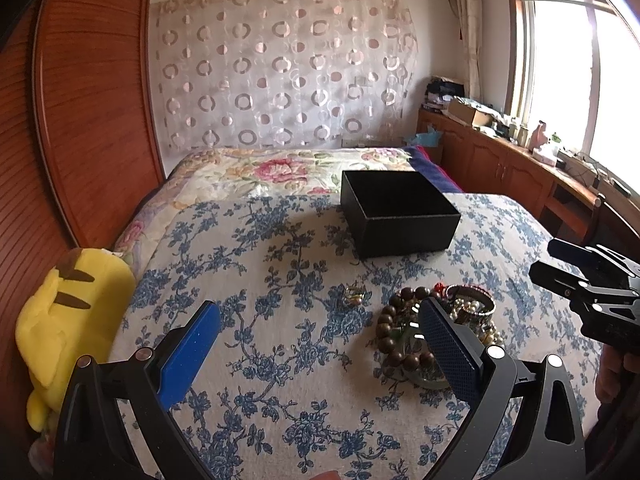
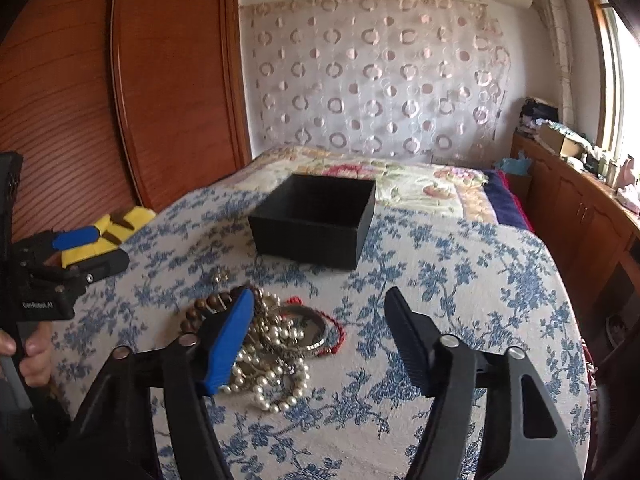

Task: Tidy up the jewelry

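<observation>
Both tools gape empty above the bed (image 1: 280, 360). Left tool (image 1: 320, 344): pinch one wooden bracelet (image 1: 394, 332) at two o'clock; black box (image 2: 316, 220) waits at twelve. Right tool (image 2: 320, 336) idles.

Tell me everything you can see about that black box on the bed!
The black box is squarish and matte, maybe cardboard with a slightly grainy surface. It has no lid on, and its open top faces up. Its inside looks dark, and nothing shows in the part that can be seen. It sits flat on the blue-flowered cover, turned a little so one corner points toward the cameras. It stands apart, beyond the jewelry pile. Neither gripper touches it.
</observation>
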Available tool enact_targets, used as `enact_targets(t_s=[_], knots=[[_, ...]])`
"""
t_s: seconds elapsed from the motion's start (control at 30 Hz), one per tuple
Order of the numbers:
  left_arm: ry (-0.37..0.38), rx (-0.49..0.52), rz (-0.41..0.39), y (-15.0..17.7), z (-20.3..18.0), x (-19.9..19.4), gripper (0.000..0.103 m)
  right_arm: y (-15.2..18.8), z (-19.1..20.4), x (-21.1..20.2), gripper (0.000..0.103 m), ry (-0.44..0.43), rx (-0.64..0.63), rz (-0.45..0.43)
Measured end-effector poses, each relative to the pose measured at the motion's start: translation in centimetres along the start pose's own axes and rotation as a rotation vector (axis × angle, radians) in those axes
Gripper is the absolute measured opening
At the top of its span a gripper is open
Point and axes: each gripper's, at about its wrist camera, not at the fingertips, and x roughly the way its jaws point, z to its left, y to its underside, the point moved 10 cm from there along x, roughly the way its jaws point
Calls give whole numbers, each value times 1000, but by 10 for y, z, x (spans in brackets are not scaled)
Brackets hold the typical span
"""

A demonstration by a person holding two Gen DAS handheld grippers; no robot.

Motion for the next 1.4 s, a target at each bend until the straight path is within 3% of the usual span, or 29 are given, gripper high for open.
enact_targets(t_s=[0.27,0.6,0.73,0.97,1.1,1.2,1.4], knots=[[28,10,44,12,-2,16,95,22,-8,22,41,-45,-26,107],[79,27,114,31,-11,39,95,33,-14,53,35,-111,-16,215],[112,12,134,34,-13,44,95,32,-8,69,27,-139,-31,252],[206,-4,183,36,-21,56,70,36,-9,93,21,-178,-26,336],[250,-12,242,40,-29,70,47,39,-2,97,16,-207,-66,372],[265,-17,266,41,-31,79,41,38,-1,95,6,-204,-88,367],[281,-2,286,40,-37,90,40,25,-7,81,5,-188,-85,298]])
